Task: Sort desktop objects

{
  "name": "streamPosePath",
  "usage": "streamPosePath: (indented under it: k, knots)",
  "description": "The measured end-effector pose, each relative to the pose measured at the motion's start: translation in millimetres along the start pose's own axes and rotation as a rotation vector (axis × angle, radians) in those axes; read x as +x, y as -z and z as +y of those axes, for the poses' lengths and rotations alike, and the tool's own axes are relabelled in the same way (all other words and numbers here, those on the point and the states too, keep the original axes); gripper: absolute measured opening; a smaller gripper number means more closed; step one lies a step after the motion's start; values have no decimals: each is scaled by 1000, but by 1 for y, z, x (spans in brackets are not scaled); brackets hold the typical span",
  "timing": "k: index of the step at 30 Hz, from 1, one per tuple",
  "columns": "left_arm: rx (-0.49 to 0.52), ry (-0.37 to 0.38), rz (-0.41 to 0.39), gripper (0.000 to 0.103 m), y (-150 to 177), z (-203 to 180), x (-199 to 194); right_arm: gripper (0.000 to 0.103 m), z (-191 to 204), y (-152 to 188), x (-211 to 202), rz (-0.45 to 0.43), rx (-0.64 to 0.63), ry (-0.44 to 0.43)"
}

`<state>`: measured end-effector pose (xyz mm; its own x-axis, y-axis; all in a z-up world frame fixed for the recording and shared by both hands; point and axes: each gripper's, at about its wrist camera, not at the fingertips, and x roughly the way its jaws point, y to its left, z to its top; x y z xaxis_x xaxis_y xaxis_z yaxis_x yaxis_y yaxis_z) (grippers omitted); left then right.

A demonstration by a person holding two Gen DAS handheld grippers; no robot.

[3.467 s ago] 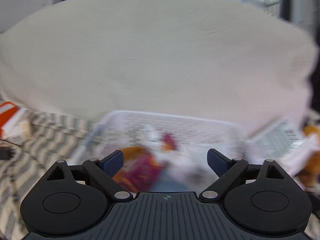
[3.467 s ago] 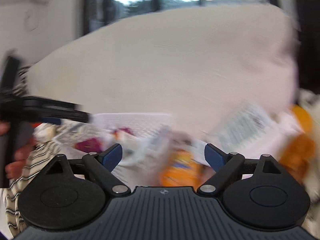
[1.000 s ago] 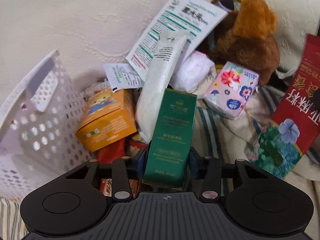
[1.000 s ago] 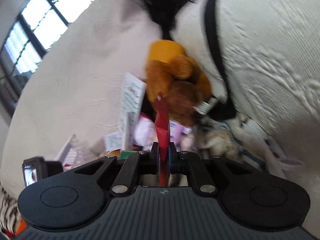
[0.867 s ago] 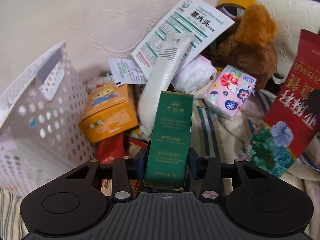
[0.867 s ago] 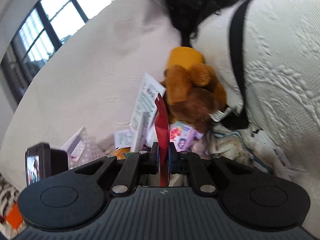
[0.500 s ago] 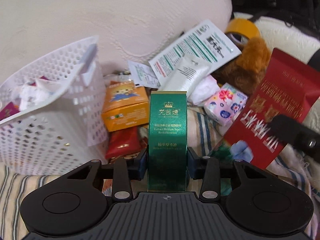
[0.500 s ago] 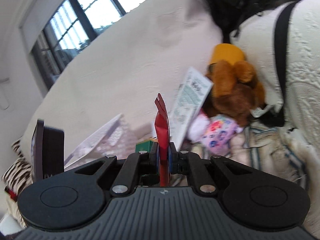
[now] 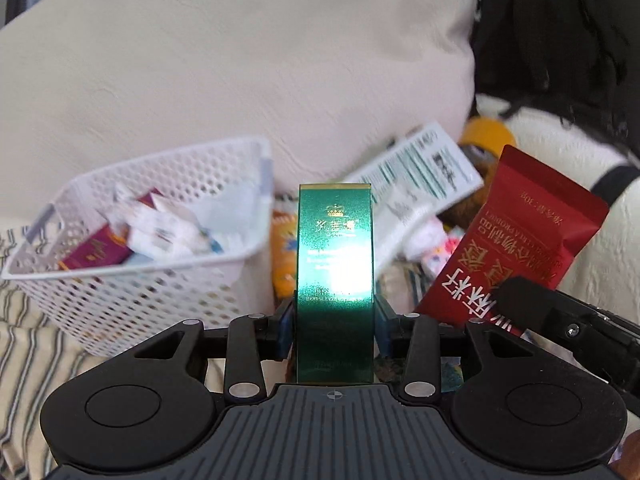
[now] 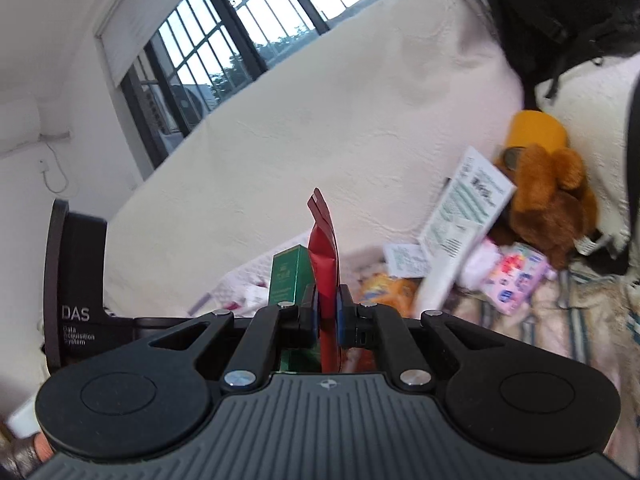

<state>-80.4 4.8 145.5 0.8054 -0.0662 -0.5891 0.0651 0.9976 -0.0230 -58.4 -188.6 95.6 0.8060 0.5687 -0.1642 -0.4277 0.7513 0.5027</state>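
White perforated basket (image 9: 140, 280) at far left, sitting on striped cloth (image 9: 24, 344), already partly filled with small packets and a maroon box; rim near but left of both carried items. At centre of the left wrist view, green carton (image 9: 335, 280) upright, pinched across its narrow faces by the left gripper (image 9: 335, 320), blue pads (image 9: 285, 322) pressed on both sides. Possible fault: glossy, tall carton gripped low, so prone to pivoting or sliding out between the pads if swung quickly toward the basket. Behind it, orange box (image 9: 282, 252), white tube and printed leaflet (image 9: 424, 168) piled loosely; risk of brushing these with the carton's far end and toppling the heap. Further right, red foil pouch (image 9: 516, 248) held aloft, edge-on in the right wrist view (image 10: 324, 256), clamped thin between the fully closed jaws of the right gripper (image 10: 327, 316). Possible fault: pouch floppy above the grip, liable to fold, catch the basket rim, or strike the carton, since the two grippers hang close together. At far right, brown plush toy (image 10: 548, 200), yellow tape roll (image 10: 536, 128) and floral tissue pack (image 10: 516, 276) not yet sorted, resting on soft bedding.
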Motion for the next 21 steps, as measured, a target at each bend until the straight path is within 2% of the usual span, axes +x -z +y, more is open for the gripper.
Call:
streamPosePath:
  k: [4, 9, 13, 14, 15, 16, 18, 21]
  knots:
    - [-14, -33, -49, 40, -21, 20, -20, 10, 23, -27, 10, -10, 6, -57]
    - [-66, -35, -115, 41, -62, 56, -49, 10, 57, -68, 31, -54, -3, -122]
    - [-82, -47, -162, 39, -87, 82, -64, 10, 76, -88, 53, -69, -1, -158]
    - [-95, -43, -166, 31, -91, 88, -66, 10, 79, -90, 57, -72, -1, -163]
    - [-103, -41, -174, 14, -94, 93, -68, 10, 83, -92, 62, -72, -8, -166]
    - [-97, -29, -168, 3, -97, 98, -69, 10, 86, -92, 66, -72, -14, -166]
    - [-104, 8, -179, 5, -100, 105, -73, 10, 89, -92, 75, -57, -13, -177]
    - [-71, -88, -216, 5, -108, 107, -69, 10, 96, -90, 97, -14, -9, -191]
